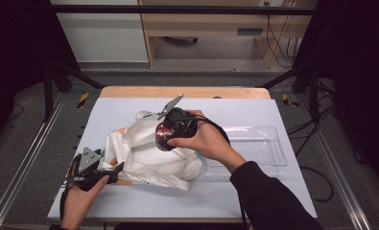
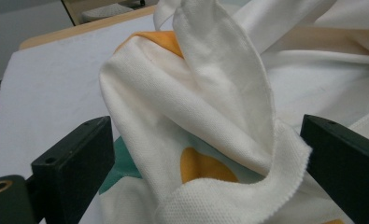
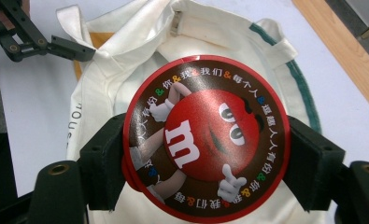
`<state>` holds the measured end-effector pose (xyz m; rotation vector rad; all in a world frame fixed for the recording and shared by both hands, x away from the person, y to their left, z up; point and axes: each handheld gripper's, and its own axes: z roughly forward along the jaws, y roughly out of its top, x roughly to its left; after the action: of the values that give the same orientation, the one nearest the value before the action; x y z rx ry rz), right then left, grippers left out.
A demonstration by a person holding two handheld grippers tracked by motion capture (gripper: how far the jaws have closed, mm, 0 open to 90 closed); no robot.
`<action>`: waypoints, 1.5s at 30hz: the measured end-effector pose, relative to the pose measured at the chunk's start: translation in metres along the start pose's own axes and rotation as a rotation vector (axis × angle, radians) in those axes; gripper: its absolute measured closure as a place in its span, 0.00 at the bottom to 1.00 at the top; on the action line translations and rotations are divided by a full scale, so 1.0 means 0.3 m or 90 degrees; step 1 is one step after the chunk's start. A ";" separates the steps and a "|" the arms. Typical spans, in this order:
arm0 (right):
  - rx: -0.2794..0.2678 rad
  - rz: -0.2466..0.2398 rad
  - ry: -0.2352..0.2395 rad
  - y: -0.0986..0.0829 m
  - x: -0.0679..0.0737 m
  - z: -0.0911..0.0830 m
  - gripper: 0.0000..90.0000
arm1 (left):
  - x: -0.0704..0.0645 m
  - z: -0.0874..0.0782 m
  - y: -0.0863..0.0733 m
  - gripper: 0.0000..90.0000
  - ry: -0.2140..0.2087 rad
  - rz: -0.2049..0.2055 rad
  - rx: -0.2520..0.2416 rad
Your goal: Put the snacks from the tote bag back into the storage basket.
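Held a round tin (image 3: 205,140) in the right gripper (image 3: 205,154), jaws pressed against its two opposite edges, at the centre of the right gripper view. Showed a red cartoon candy figure on the lid, ringed by small printed characters on brown. Hung over a cream cloth bag (image 3: 126,60), whose folds spread behind the tin toward the top of that view, with a green stripe running down its right side. Appeared in the high view as a red-and-dark tin (image 1: 164,135) just left of centre, gripped by the right gripper (image 1: 170,127) above the bag (image 1: 148,158).

Pinched a fold of the bag (image 2: 210,116) in the left gripper (image 2: 196,182); cloth ran between the two black jaws at the bottom of the left gripper view, with orange and teal patches on the fabric. Sat at the lower left of the high view as the left gripper (image 1: 111,171), touching the bag's left edge. Showed again at the upper left of the right gripper view, the left gripper (image 3: 86,52) clamped on a bag corner.

Lay on a white-covered table (image 1: 235,196). Rested to the right of centre in the high view, a clear tray (image 1: 273,143), just beside the bag.
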<state>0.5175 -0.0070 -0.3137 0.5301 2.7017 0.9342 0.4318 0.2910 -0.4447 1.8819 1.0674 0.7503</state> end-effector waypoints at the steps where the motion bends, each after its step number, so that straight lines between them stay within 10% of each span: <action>1: 0.000 -0.002 -0.001 -0.001 -0.005 -0.008 0.29 | 0.001 -0.002 0.001 0.04 0.000 0.001 -0.001; 15: 0.006 -0.015 -0.028 -0.039 -0.007 -0.072 0.29 | -0.012 0.003 -0.009 0.05 0.011 0.006 0.016; 45: -0.003 0.057 -0.096 -0.226 -0.126 -0.262 0.29 | 0.010 -0.005 -0.016 0.04 0.003 -0.005 0.001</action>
<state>0.5080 -0.1149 -0.2922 0.6957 2.5594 0.8842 0.4300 0.2955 -0.4478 1.8765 1.0781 0.7489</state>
